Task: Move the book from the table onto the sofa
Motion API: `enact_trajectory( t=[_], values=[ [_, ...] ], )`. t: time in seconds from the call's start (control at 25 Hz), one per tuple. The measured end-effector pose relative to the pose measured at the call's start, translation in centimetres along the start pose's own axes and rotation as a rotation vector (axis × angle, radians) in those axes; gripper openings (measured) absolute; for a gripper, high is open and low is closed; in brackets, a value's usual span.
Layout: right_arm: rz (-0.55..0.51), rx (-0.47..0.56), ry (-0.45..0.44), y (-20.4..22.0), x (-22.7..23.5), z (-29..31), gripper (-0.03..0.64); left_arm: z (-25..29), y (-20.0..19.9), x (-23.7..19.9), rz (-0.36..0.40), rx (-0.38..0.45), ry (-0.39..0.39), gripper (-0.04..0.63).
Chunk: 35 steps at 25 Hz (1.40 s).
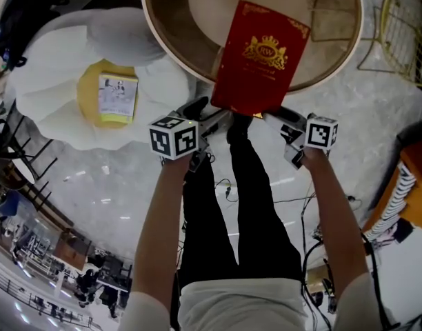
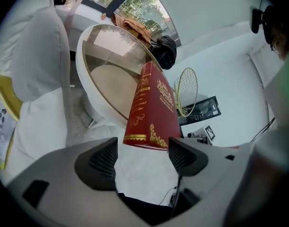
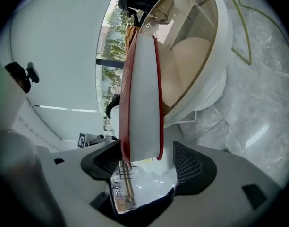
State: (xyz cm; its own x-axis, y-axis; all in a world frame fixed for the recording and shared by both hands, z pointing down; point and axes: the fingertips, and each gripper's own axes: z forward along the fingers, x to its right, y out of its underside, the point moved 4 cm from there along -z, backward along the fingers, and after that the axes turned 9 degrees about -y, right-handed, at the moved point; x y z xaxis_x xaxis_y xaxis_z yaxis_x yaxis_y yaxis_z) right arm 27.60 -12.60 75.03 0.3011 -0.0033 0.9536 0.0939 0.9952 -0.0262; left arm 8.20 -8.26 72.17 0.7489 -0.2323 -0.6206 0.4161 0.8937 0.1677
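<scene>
From the head, looks steeply down past the person's legs [image 1: 256,205] onto floor [image 1: 107,185] and round bench [image 1: 183,33], from well above. From behind the left tongs [image 2: 142,156], peers along them toward the bench, close on the red book [image 2: 151,110], spine and cover. From behind the right tongs [image 3: 149,163], faces the page edge, equally close. Shares book and bench rim across all three views — also catches both tongs from the head.
</scene>
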Motion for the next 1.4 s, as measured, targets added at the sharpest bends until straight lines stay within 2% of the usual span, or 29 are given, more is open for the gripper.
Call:
enact_trajectory(
  t=[0.2,0.36,0.44,0.52,0.84,1.4],
  values=[
    [0.043,-0.014,-0.111,-0.7,-0.1,1.5,0.342,1.1,-0.5,-0.4,-0.040,-0.015,0.058,0.333],
    [0.049,-0.052,-0.144,-0.5,-0.2,2.6,0.339,1.9,-0.2,-0.6,-0.059,-0.045,0.091,0.333],
    [0.050,-0.060,-0.153,-0.3,-0.3,2.8,0.305,1.8,-0.3,-0.4,-0.055,-0.038,0.107,0.316],
    [0.048,-0.058,-0.155,-0.2,-0.2,2.8,0.296,1.7,-0.3,-0.2,-0.037,-0.031,0.112,0.298],
    [0.000,-0.090,-0.141,0.4,-0.5,2.0,0.288,1.6,0.9,0.4,0.002,-0.042,0.109,0.298],
    [-0.077,-0.206,-0.124,1.7,-3.0,2.8,0.288,-1.6,3.2,0.4,-0.039,0.025,0.103,0.298]
  ],
)
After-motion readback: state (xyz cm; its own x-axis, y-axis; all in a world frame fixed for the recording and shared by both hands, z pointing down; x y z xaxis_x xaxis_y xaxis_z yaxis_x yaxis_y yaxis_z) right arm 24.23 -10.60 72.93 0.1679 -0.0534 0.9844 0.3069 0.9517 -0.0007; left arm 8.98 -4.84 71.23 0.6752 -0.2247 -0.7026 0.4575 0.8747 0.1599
